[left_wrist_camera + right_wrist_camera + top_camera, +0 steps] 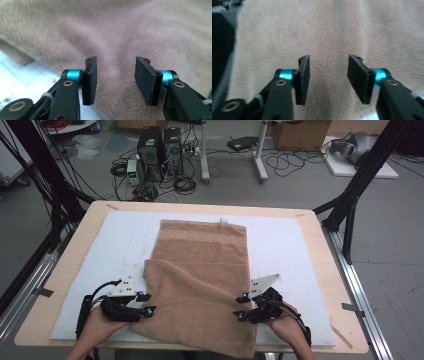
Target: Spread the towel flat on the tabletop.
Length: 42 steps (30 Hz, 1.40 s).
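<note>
On the white-padded surface [300,245]: one brown towel [200,285], near part folded over, front edge hanging off the near side. Left hand-held gripper [146,303] at its left edge, right hand-held gripper [240,307] at its right edge; both jaws parted, gripping nothing.

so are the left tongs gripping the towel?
Apart. In the left gripper view the left tongs stand open, a clear gap between both pads and the brown towel lying beyond them.
</note>
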Each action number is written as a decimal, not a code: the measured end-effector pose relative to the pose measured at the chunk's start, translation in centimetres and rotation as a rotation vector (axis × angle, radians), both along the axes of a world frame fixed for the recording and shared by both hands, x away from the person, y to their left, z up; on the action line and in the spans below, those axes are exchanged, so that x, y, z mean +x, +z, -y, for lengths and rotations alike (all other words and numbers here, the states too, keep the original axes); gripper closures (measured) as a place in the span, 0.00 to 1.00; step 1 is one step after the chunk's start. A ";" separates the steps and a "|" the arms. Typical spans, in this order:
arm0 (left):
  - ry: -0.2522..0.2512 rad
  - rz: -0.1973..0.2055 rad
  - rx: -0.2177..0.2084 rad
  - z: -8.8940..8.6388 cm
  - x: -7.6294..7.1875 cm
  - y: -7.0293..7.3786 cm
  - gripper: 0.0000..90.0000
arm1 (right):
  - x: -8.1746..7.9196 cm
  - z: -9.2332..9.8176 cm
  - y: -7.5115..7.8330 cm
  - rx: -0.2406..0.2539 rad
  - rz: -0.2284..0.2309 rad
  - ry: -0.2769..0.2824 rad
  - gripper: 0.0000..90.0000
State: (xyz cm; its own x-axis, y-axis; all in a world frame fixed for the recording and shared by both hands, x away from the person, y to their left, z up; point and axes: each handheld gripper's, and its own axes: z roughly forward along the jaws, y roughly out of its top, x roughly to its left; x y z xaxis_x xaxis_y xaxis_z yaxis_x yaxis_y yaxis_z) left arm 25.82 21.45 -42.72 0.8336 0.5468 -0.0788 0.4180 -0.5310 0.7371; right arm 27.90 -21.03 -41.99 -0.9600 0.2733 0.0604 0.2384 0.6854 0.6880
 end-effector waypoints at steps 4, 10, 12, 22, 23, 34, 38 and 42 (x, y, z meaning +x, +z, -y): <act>-0.020 -0.007 0.034 0.8 0.4 -0.9 0.83 | 0.9 -0.8 -1.7 -0.006 -0.046 0.020 0.89; 0.038 0.068 -0.023 1.2 1.6 0.8 0.96 | 2.1 -1.0 0.3 -0.025 0.008 0.010 0.95; 0.071 0.101 -0.023 1.7 2.8 1.6 0.96 | 3.0 -0.8 1.2 -0.030 0.037 -0.024 0.95; 0.354 0.194 -0.044 3.9 10.8 4.1 0.92 | 9.6 1.2 4.2 0.006 0.113 -0.300 0.92; 0.361 0.204 -0.025 4.1 10.9 4.1 0.87 | 10.0 1.3 4.1 -0.010 0.112 -0.318 0.87; 0.215 0.210 -0.057 2.0 6.0 4.4 0.70 | 5.4 1.6 4.0 0.032 0.115 -0.188 0.69; 0.182 0.247 -0.044 1.3 3.9 4.9 0.65 | 3.2 1.1 3.2 0.029 0.111 -0.131 0.66; 0.185 0.247 -0.043 0.3 3.2 5.2 0.64 | 2.0 0.7 2.4 0.026 0.098 -0.099 0.63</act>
